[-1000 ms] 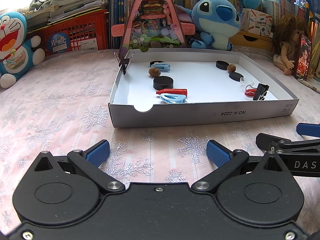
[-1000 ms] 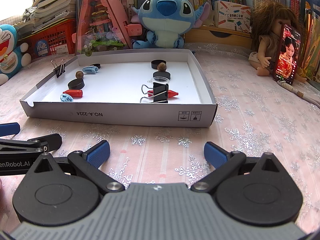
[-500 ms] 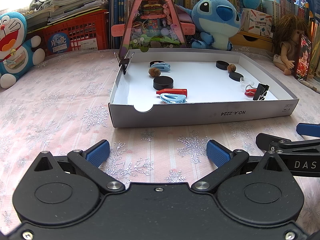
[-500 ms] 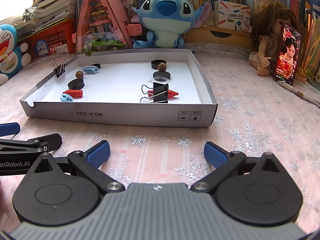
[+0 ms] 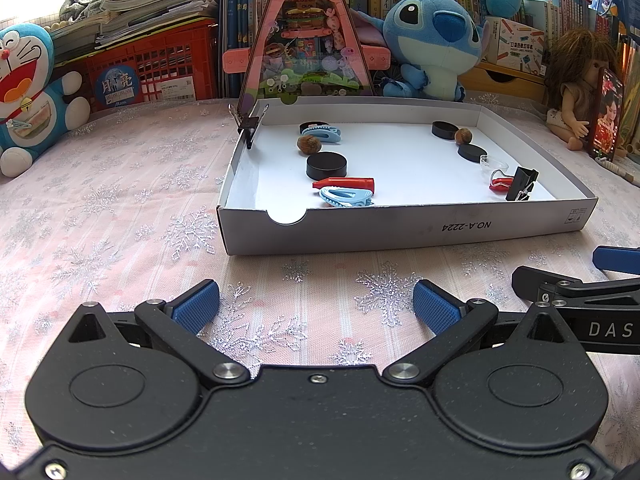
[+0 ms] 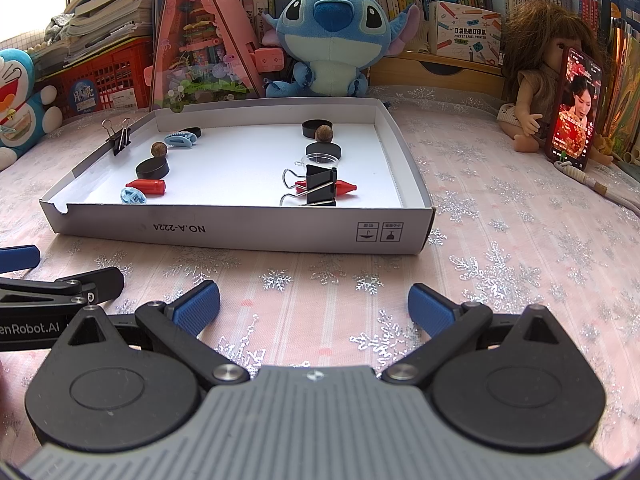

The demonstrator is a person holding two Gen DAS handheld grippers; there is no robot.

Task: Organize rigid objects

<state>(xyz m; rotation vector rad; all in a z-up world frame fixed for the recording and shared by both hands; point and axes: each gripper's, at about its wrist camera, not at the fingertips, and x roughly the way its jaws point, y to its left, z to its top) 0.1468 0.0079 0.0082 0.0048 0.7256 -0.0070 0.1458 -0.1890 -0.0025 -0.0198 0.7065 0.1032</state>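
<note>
Small rigid objects lie in a shallow white cardboard tray (image 5: 400, 228) on a snowflake tablecloth (image 5: 100, 220): at left a binder clip (image 5: 247, 126) on the wall, black discs, a nut, blue hair clips and a red cap (image 5: 344, 183); at right similar pieces. Whether sorting is beginning or finished is unclear. The left gripper (image 5: 316, 306) and right gripper (image 6: 314, 306) hover before it, fingers wide apart and empty. Only the right view shows the second binder clip (image 6: 318, 190) clearly.

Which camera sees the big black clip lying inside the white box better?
The right wrist view: the black binder clip faces it, showing its body and both wire handles. In the left wrist view it sits small near the box's right end, and the handles are hard to see.
</note>
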